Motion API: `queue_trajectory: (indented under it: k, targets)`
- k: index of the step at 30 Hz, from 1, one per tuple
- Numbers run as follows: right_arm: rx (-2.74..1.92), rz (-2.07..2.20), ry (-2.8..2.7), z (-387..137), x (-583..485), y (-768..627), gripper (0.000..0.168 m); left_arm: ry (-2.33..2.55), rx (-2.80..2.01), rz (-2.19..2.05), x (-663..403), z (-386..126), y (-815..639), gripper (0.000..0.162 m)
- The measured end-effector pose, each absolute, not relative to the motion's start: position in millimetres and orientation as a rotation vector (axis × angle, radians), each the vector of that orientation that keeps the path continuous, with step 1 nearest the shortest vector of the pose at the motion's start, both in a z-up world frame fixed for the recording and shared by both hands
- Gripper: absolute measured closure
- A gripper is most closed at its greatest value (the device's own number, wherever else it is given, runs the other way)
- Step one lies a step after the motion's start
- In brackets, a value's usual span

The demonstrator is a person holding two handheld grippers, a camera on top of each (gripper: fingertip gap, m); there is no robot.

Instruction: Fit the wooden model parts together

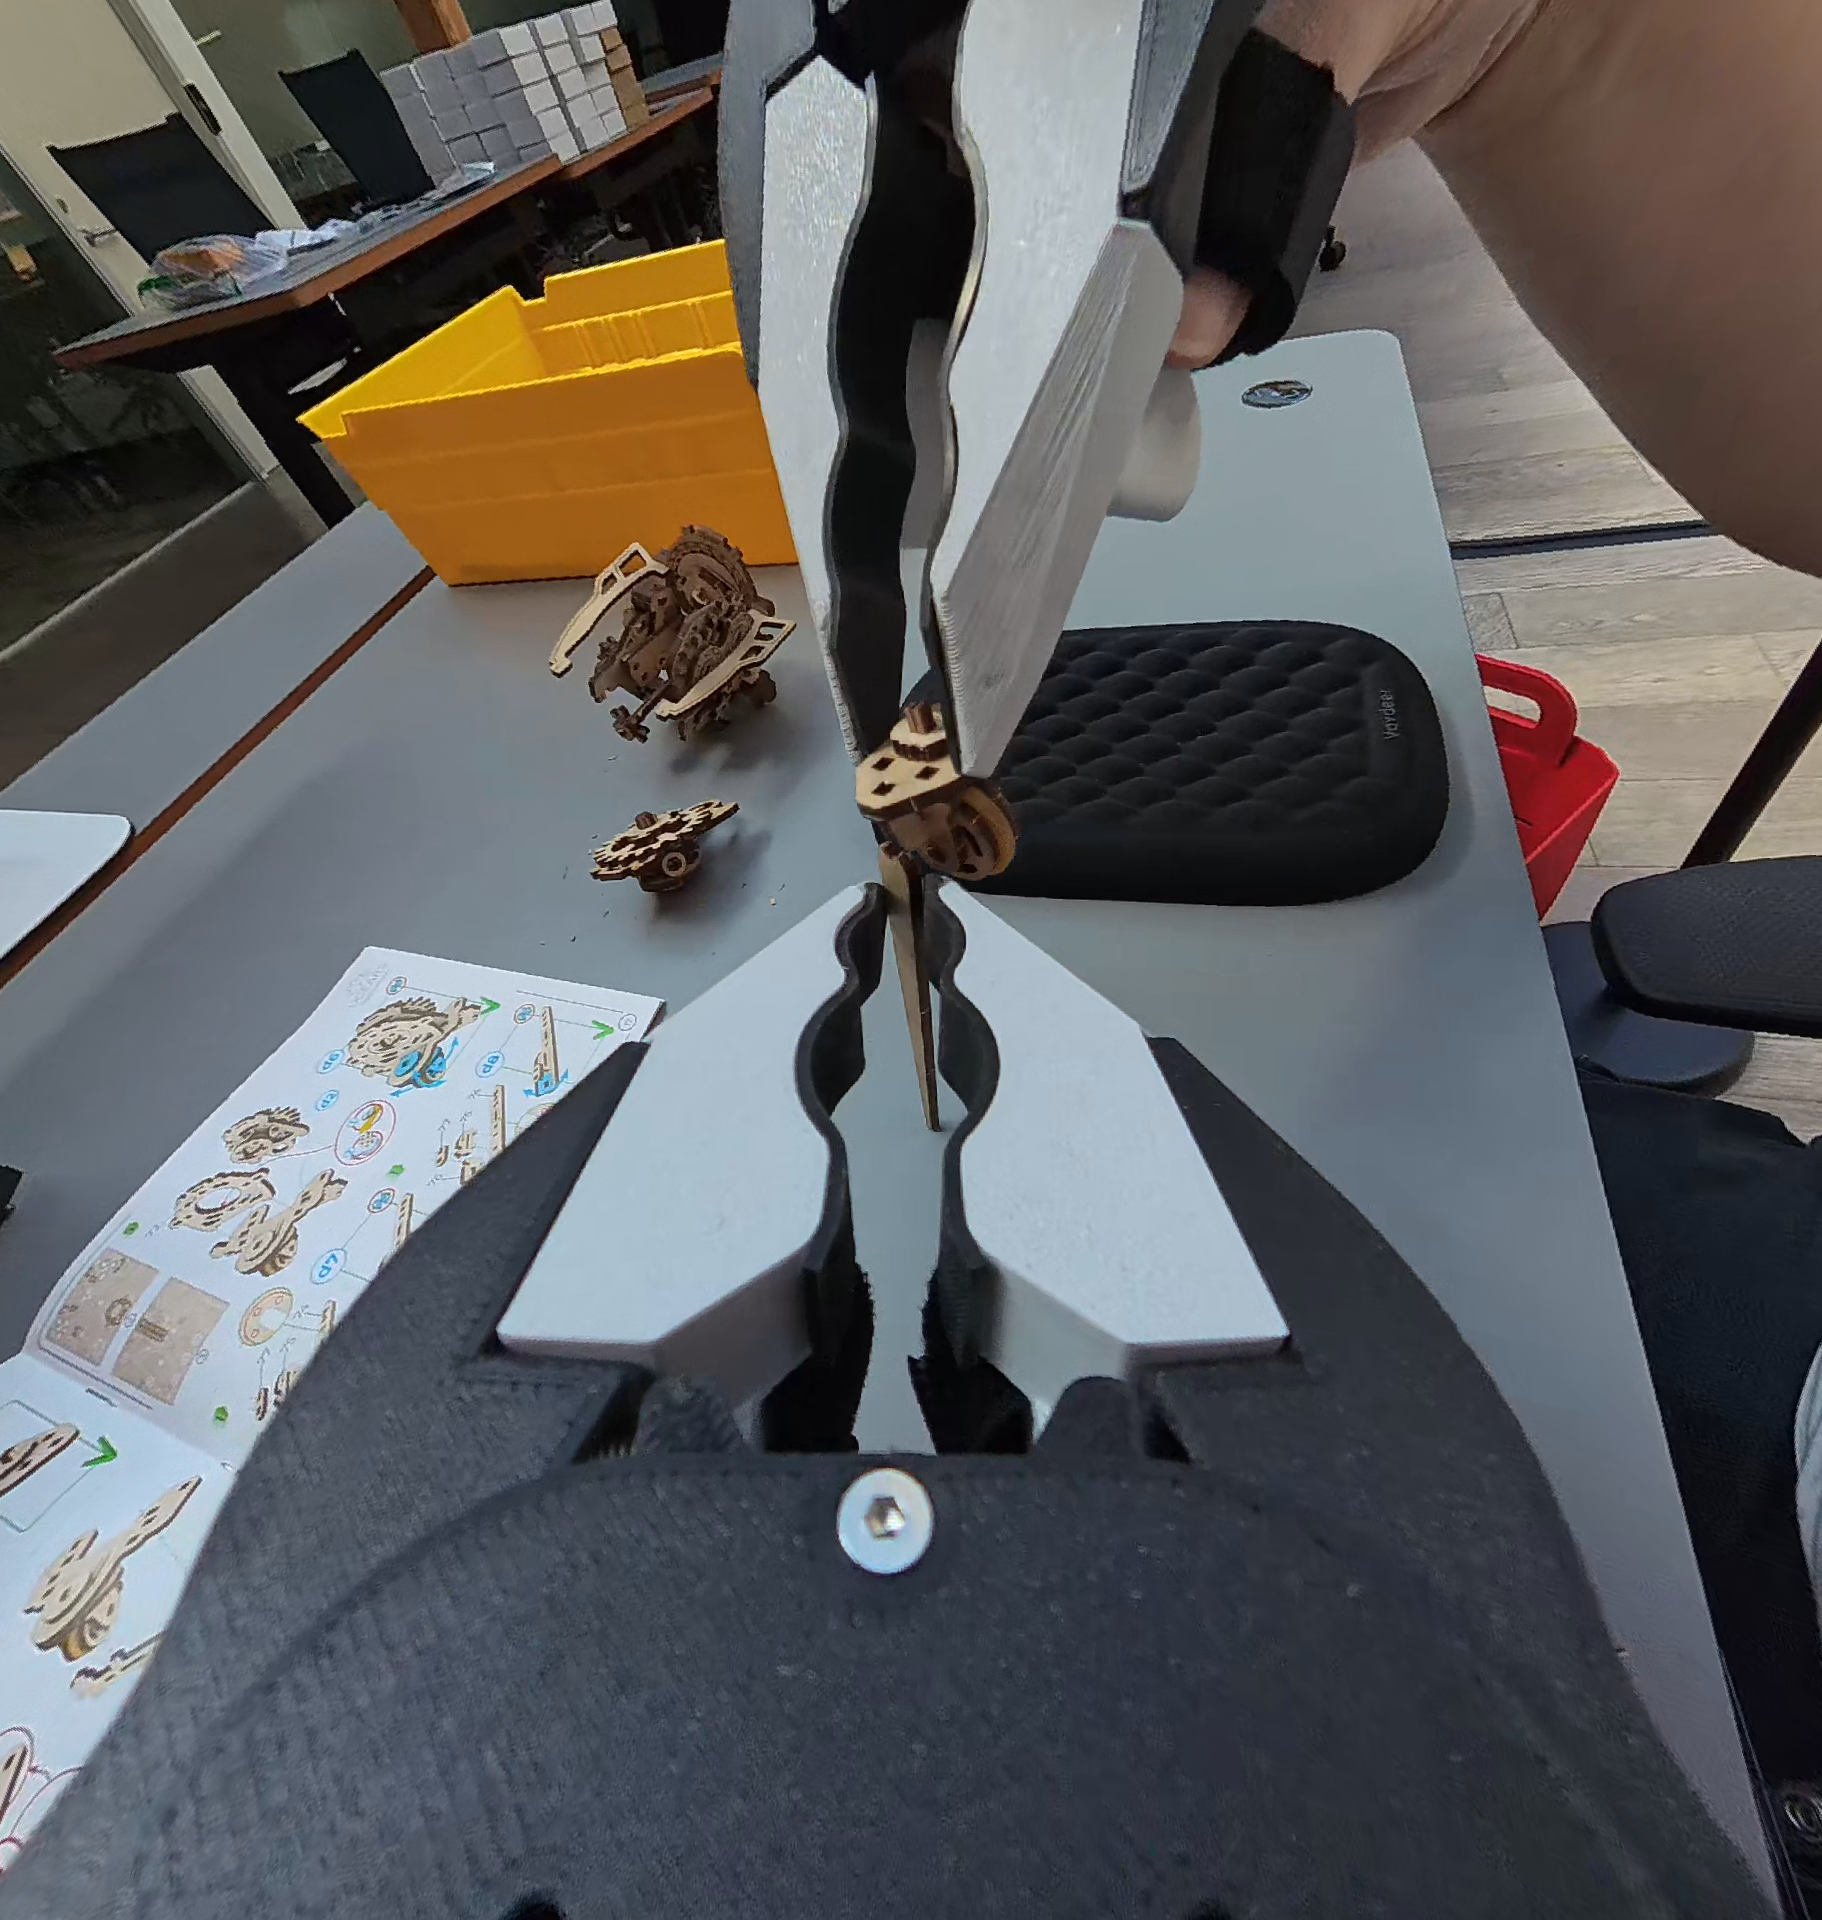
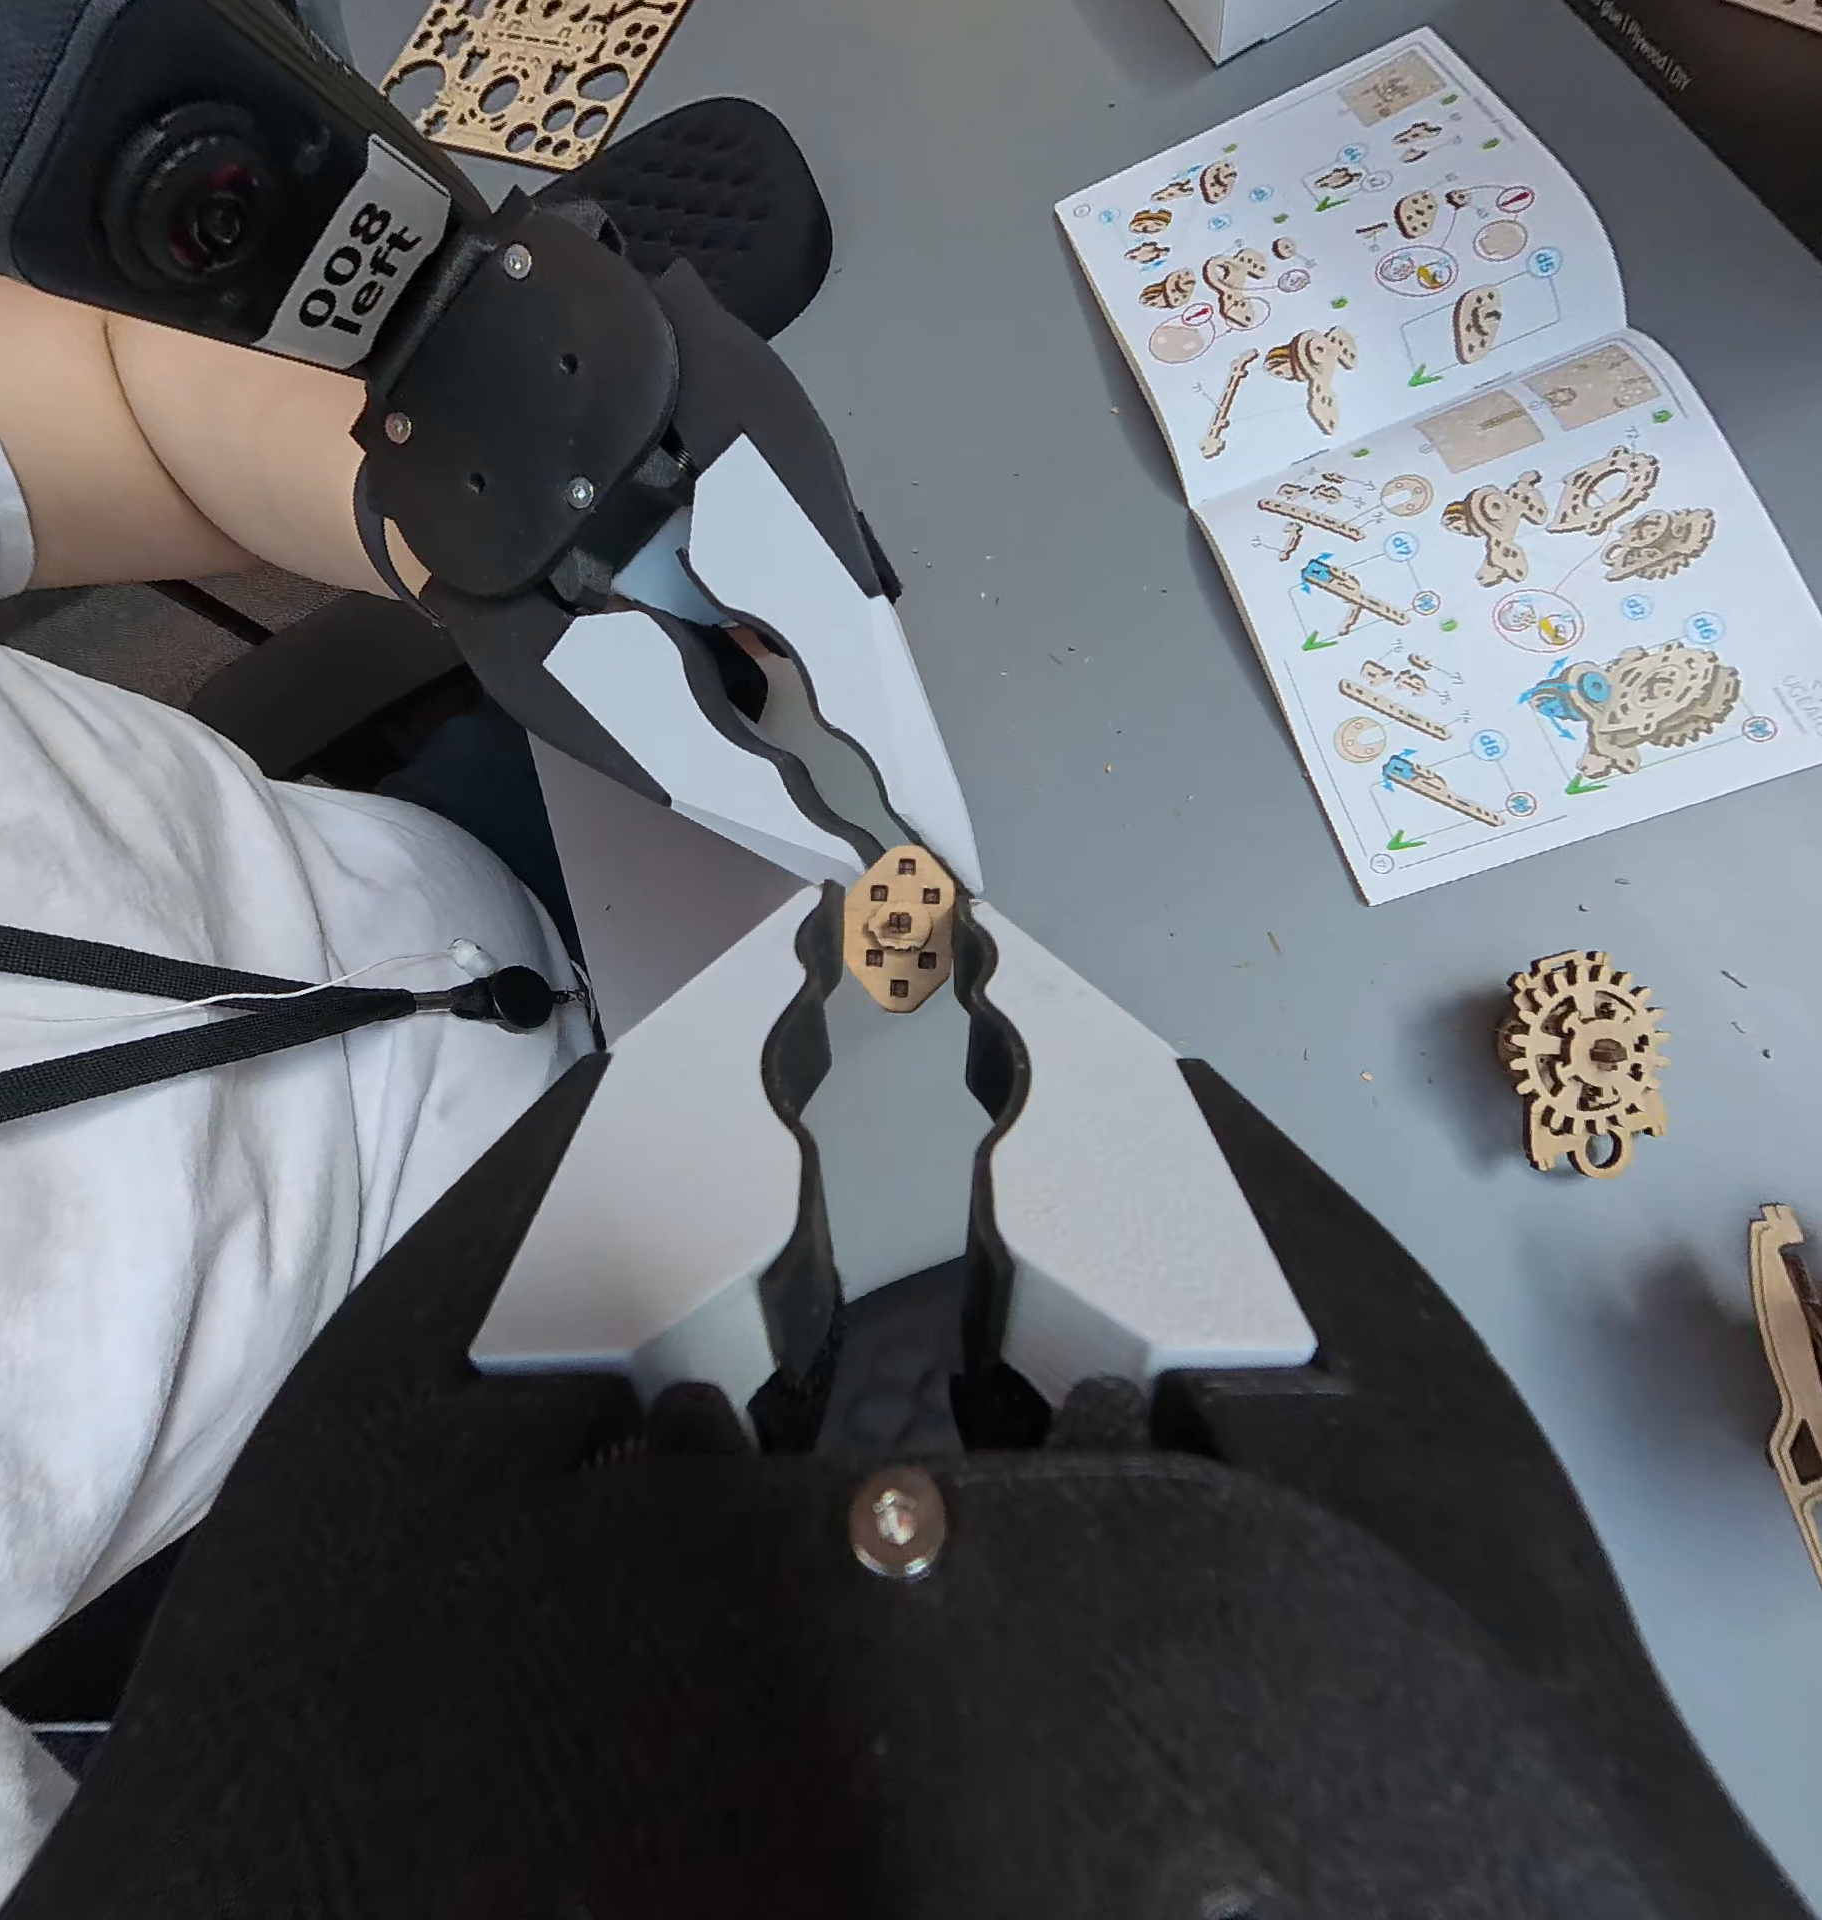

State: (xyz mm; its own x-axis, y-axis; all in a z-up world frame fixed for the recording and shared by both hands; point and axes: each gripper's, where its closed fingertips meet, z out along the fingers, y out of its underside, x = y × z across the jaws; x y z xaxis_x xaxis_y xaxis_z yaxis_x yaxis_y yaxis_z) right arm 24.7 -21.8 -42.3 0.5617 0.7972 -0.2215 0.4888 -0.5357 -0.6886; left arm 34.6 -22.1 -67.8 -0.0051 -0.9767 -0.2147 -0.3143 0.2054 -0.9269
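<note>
Two grippers meet over your grey table (image 1: 1302, 1039): your left gripper (image 1: 912, 914) pinches a thin strip (image 1: 919, 997), your right gripper (image 2: 899, 914) pinches the wooden hub (image 2: 899, 930).

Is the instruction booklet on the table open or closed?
Open. The instruction booklet lies spread flat on the grey table, two printed pages showing either side of its fold.

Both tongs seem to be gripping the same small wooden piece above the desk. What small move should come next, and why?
Probably a gentle push of the right tongs toward the left tongs, seating the holed wooden hub further onto the thin wooden strip. The left tongs pinch the strip on edge, the right tongs clamp the hub, and the two parts already meet, so pressing them together looks like what remains.
</note>
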Motion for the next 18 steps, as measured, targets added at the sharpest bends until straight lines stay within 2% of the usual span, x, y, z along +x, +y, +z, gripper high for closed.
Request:
queue_trajectory:
  k: [18]
  targets:
    - [-2.291,0.662,-0.965,-41.0,24.6,-12.6,0.149,1.492,-1.301,-0.868,35.5,-67.3,-13.7,0.157]
